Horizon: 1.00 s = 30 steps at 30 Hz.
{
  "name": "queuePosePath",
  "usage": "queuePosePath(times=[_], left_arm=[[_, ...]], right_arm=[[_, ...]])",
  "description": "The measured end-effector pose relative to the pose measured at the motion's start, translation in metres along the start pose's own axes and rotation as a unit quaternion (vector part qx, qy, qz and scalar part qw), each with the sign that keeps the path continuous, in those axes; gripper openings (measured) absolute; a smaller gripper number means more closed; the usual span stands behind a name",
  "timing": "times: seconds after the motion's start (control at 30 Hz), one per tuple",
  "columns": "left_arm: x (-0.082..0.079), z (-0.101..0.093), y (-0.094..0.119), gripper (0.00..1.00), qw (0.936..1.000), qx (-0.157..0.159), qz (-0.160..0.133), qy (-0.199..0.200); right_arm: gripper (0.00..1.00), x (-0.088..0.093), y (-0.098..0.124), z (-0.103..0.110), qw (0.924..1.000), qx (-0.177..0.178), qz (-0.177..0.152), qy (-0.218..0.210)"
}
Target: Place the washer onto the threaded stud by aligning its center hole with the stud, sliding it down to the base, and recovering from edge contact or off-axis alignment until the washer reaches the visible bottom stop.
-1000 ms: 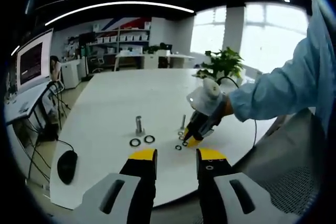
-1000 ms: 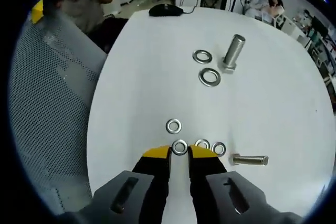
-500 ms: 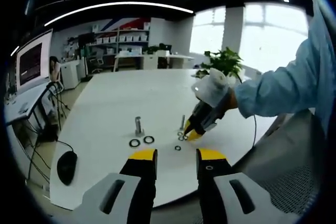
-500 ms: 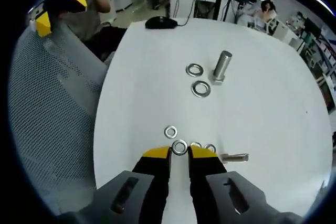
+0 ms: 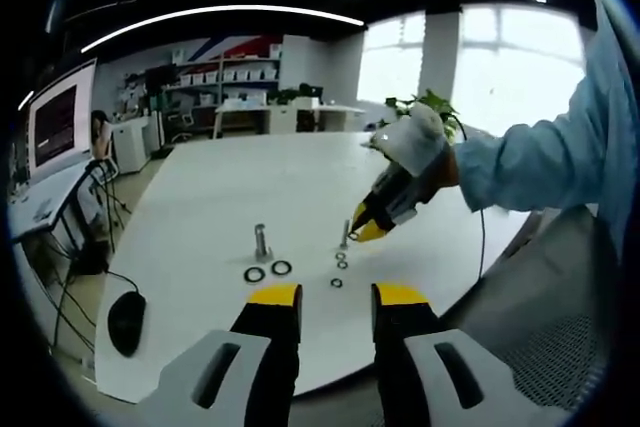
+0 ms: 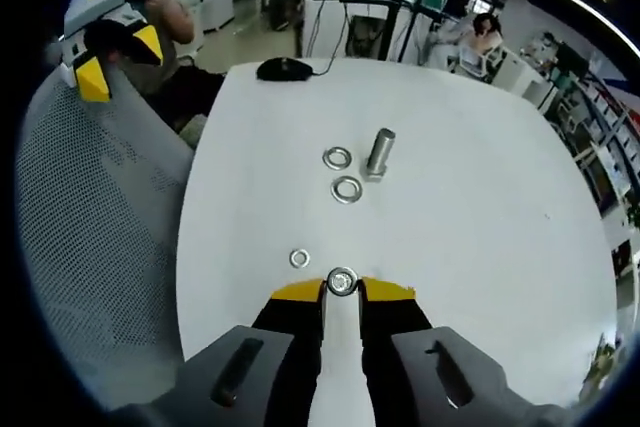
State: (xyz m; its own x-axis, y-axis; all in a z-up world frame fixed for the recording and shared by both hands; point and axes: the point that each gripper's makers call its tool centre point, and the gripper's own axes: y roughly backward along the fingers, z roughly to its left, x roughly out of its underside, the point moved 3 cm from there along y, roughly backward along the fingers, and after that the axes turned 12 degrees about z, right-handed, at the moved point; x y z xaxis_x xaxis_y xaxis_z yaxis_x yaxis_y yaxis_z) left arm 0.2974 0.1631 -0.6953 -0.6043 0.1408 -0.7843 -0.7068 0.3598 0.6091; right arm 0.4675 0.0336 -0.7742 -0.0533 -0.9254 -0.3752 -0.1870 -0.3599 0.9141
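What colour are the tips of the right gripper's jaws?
Yellow, on black jaws; the right gripper shows them best in the right gripper view, shut on the washer.

Too small in the left gripper view to tell: washer (image 5: 353,236) at right gripper (image 5: 364,230) tips, thin stud (image 5: 346,235) threads.

A white table (image 6: 480,247) carries the parts. Near its middle a thick bolt (image 6: 380,152) stands upright, two large washers (image 6: 342,174) lying just beside it. A small washer (image 6: 299,258) lies apart from them, and a black mouse (image 6: 283,68) rests at the far edge.
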Motion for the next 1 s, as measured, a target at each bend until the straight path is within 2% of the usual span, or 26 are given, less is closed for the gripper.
queuePosePath(times=[0.13, 0.23, 0.43, 1.0], left_arm=[[0.0, 0.0, 0.0, 0.25, 1.0, 0.002, 0.0, 0.0], [0.0, -0.001, 0.0, 0.25, 1.0, 0.003, 0.0, -0.001], [0.0, -0.001, 0.0, 0.24, 1.0, 0.005, 0.002, -0.005], [-0.001, 0.0, 0.0, 0.23, 1.0, 0.001, -0.001, 0.0]], right_arm=[[0.14, 0.001, 0.003, -0.014, 0.9994, 0.03, -0.002, -0.015], [0.14, 0.005, 0.001, -0.022, 0.9986, 0.051, 0.011, -0.008], [0.14, 0.01, -0.005, -0.028, 0.9973, 0.07, 0.017, -0.008], [0.14, 0.013, -0.02, -0.035, 0.9973, 0.065, 0.031, -0.011]])
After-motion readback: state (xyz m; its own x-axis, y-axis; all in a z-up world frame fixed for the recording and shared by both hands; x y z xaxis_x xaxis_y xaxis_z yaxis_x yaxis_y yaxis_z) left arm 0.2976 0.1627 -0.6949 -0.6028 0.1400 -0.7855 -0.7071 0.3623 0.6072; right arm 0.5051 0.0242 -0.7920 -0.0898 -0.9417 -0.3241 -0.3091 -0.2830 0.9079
